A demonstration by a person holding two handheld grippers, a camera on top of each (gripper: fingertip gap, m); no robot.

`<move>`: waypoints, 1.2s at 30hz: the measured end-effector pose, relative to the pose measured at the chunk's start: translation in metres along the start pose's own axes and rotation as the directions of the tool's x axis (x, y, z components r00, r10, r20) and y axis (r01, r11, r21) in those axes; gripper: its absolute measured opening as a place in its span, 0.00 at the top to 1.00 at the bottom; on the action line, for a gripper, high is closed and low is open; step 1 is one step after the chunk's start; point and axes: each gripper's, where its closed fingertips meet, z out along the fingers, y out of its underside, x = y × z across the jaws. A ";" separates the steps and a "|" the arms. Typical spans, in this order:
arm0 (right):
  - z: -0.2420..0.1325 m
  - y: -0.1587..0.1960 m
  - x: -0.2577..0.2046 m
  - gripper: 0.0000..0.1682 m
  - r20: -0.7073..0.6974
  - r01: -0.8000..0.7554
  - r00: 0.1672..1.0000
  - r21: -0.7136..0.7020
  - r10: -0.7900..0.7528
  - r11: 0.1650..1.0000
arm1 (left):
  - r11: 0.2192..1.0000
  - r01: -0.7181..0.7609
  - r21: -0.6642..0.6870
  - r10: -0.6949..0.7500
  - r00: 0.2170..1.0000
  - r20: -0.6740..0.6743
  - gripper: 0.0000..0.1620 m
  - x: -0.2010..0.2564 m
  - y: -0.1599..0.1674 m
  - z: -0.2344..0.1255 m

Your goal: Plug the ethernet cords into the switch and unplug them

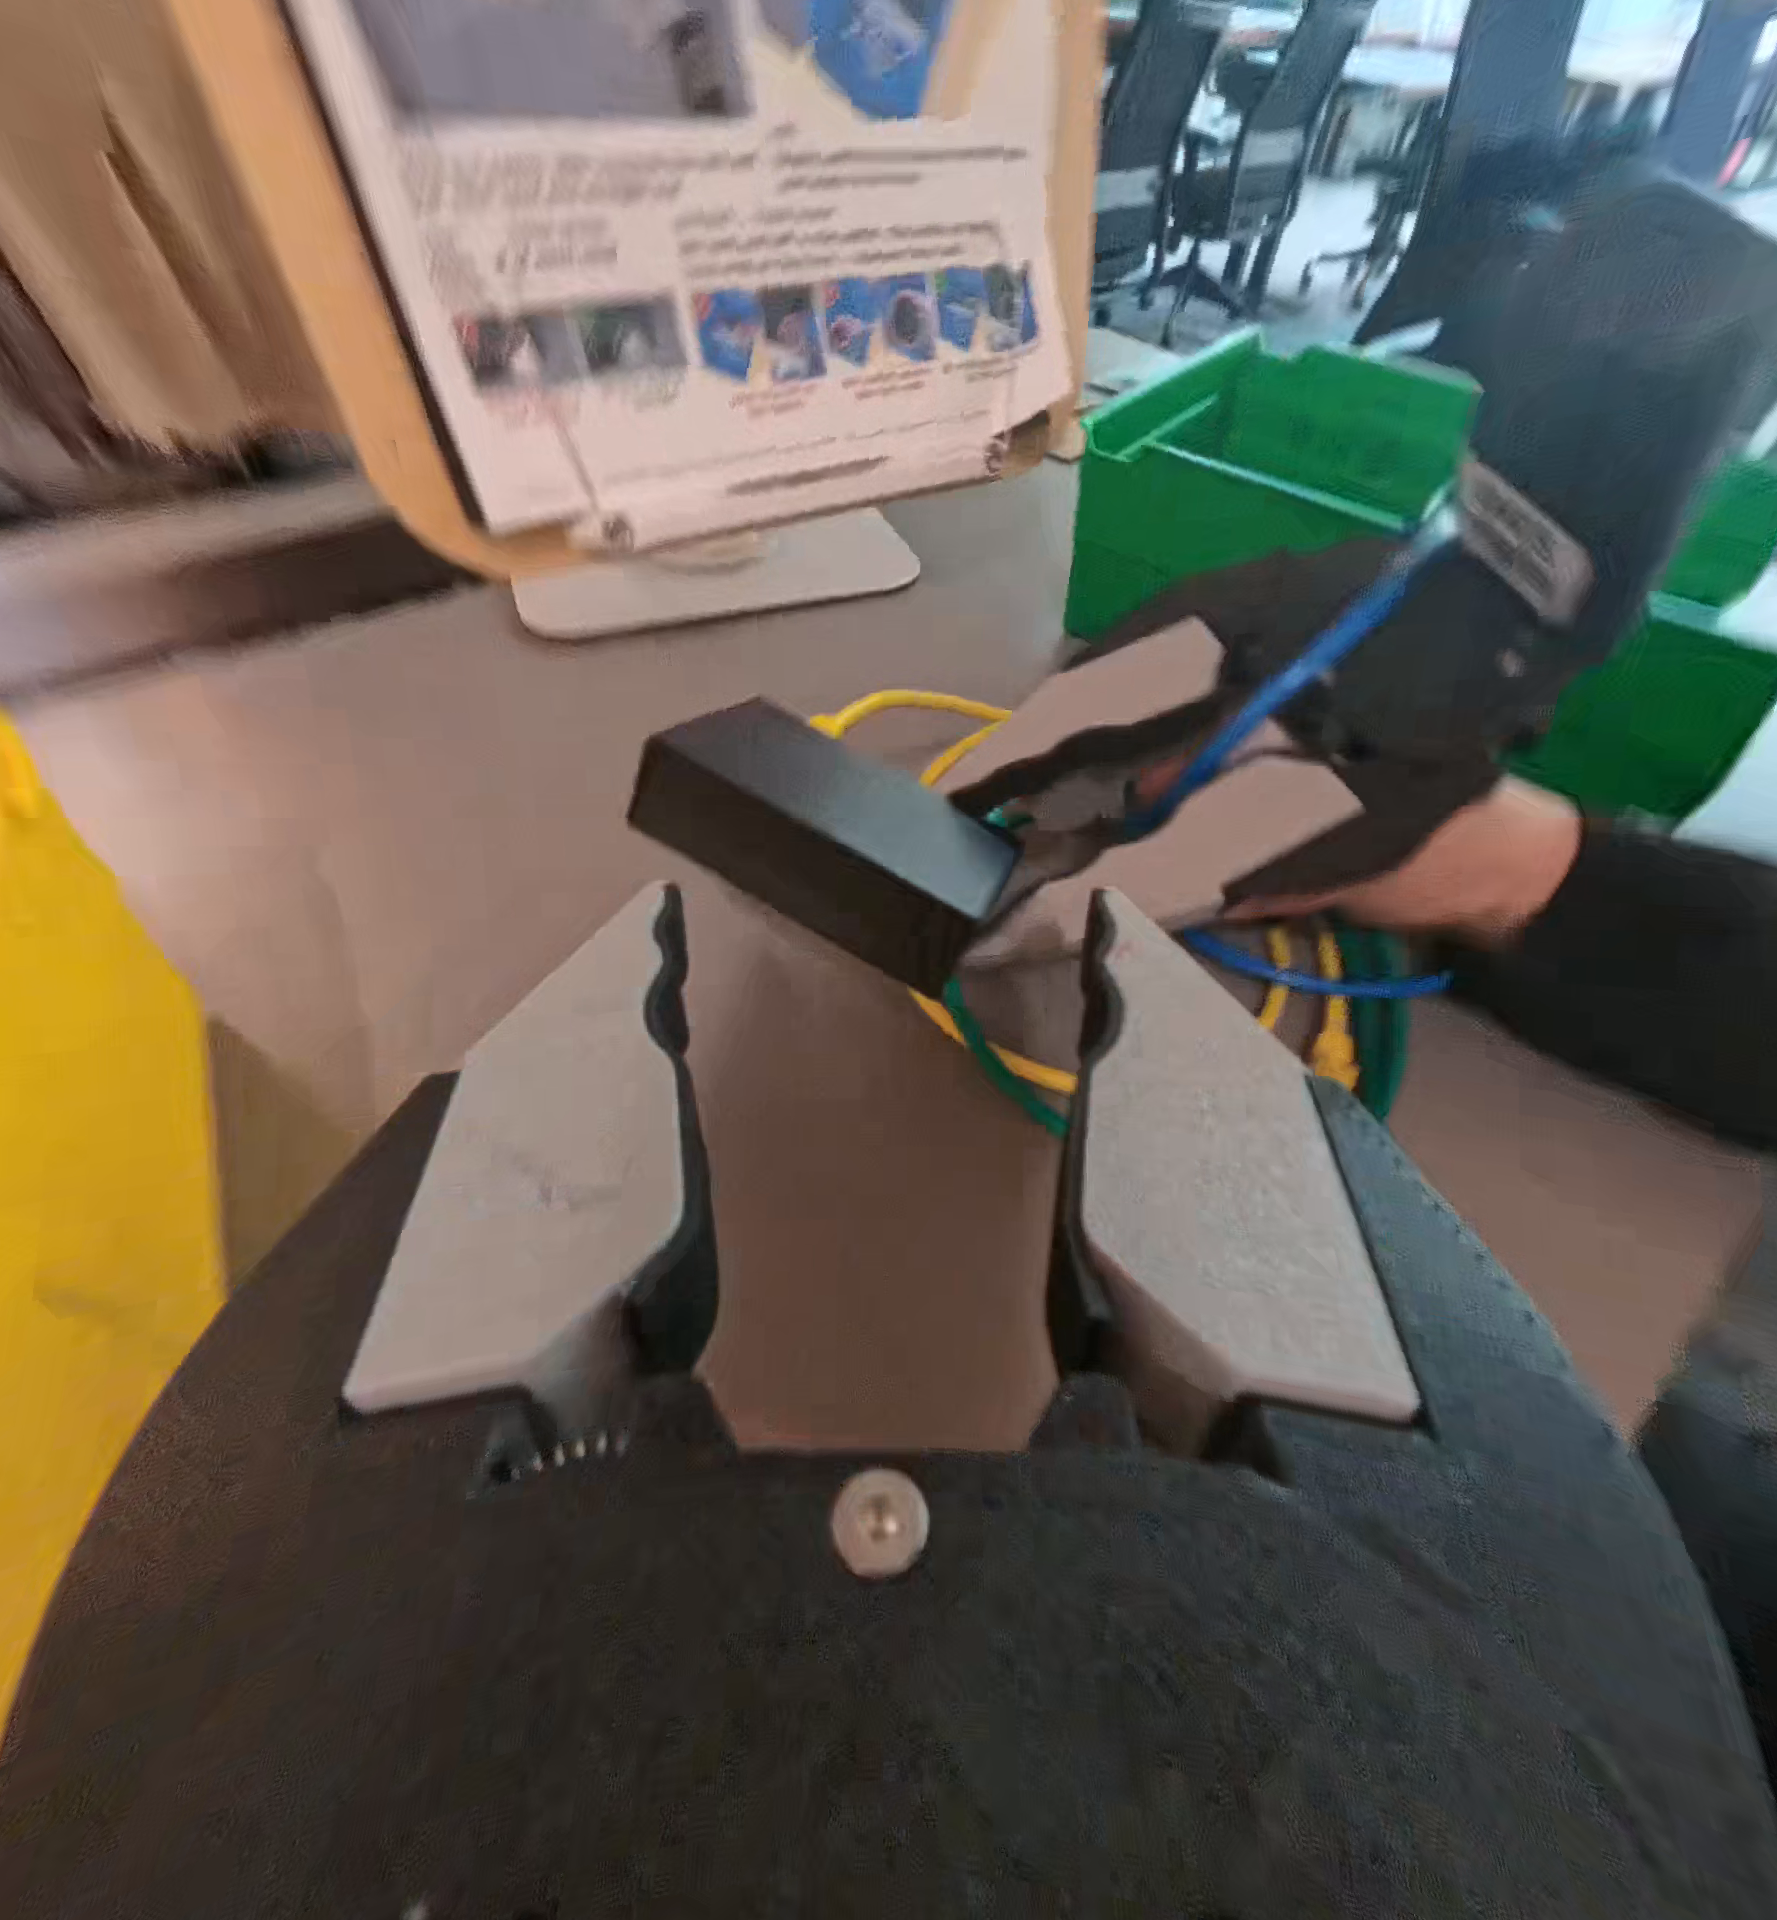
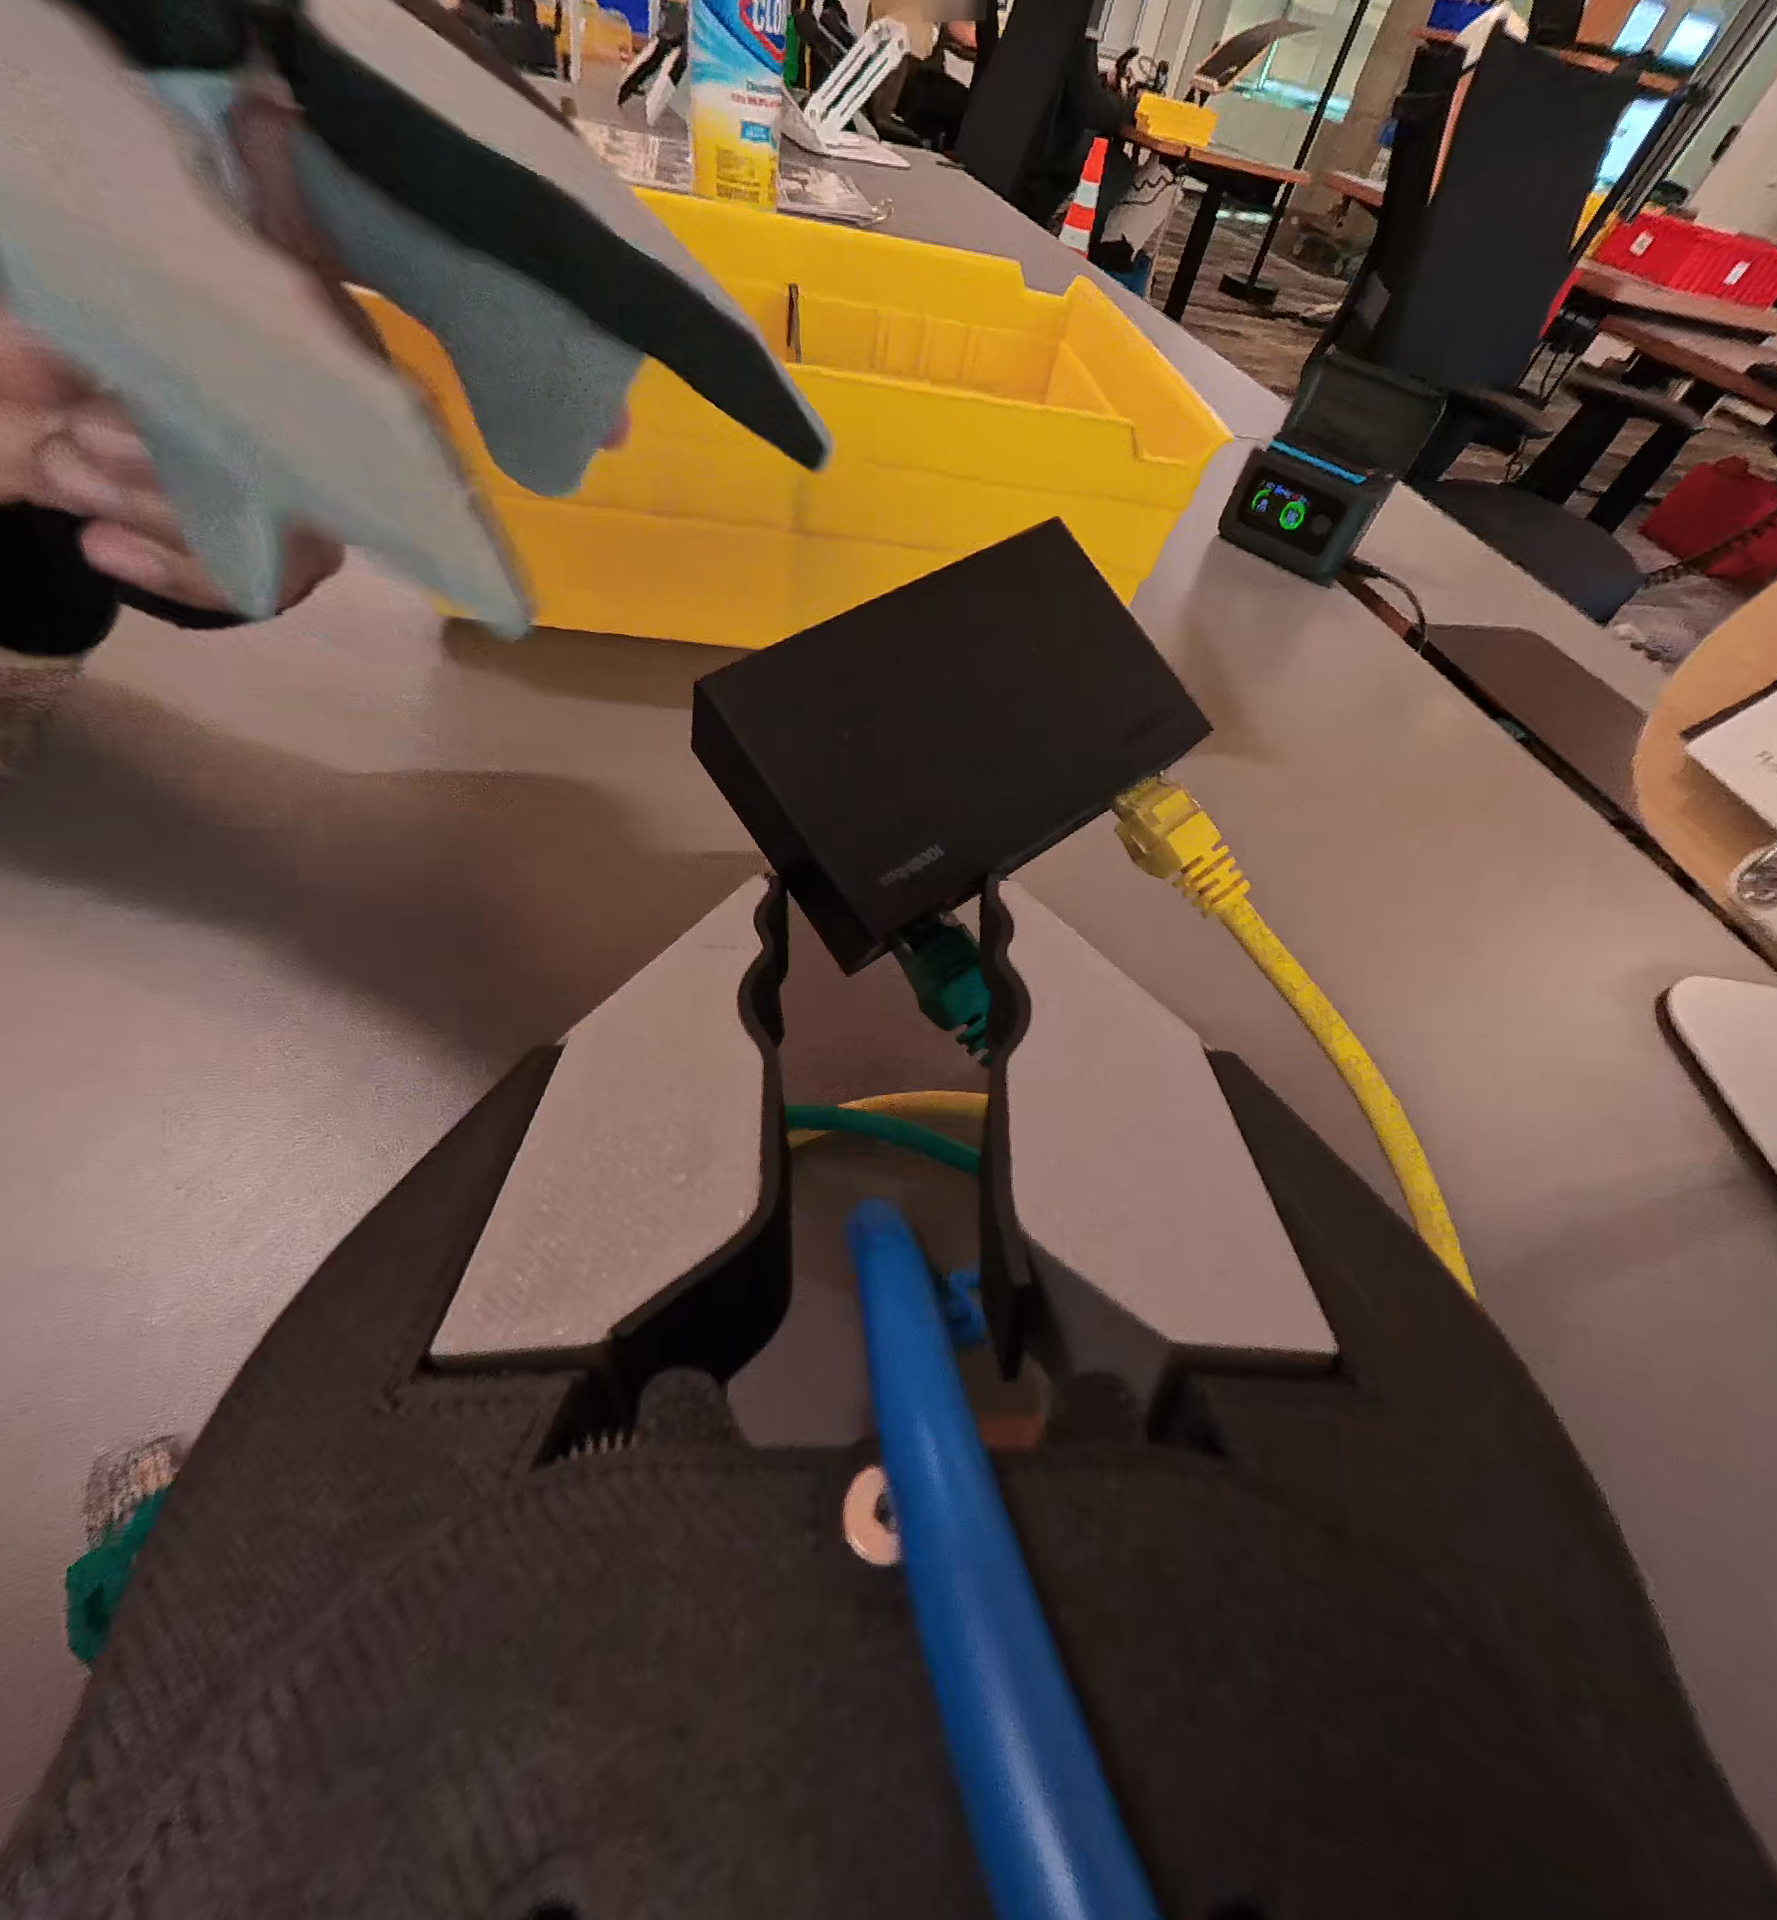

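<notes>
The black switch [image 1: 822, 831] [image 2: 946, 727] sits tilted on the grey table. A yellow cord [image 2: 1175, 842] and a green cord [image 2: 946, 977] are plugged into its near side. My right gripper [image 2: 884, 914] is open, its tips on either side of the switch's near corner and the green plug. A loose blue cord [image 2: 925, 1455] lies across it between the fingers. My left gripper [image 1: 884, 935] is open and empty, a short way in front of the switch. It shows blurred at the upper left of the right wrist view [image 2: 541, 540]. The right gripper also shows in the left wrist view [image 1: 988, 873].
A yellow bin [image 2: 967, 436] [image 1: 32, 1143] stands beside the switch and a green bin [image 1: 1279, 468] behind the right gripper. A sign on a stand [image 1: 707, 312] and a small printer [image 2: 1299, 509] are at the table's back. Coiled cords [image 1: 1331, 997] lie under the hand. Tip to tip, the grippers are about 7 centimetres apart.
</notes>
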 end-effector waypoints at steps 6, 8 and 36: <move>-0.017 -0.021 -0.016 0.80 -0.053 0.210 0.977 0.076 -0.206 0.975 | 0.912 0.397 -0.107 -0.410 0.863 -0.296 0.57 0.012 0.004 0.028; -0.019 -0.020 -0.019 0.80 -0.076 0.257 0.965 0.058 -0.252 0.965 | 0.901 0.423 -0.097 -0.424 0.812 -0.402 0.76 0.024 -0.006 0.032; -0.057 -0.026 -0.012 0.88 -0.168 0.421 0.893 -0.017 -0.418 0.907 | 0.850 0.507 -0.143 -0.479 0.629 -0.613 0.81 0.049 -0.025 0.039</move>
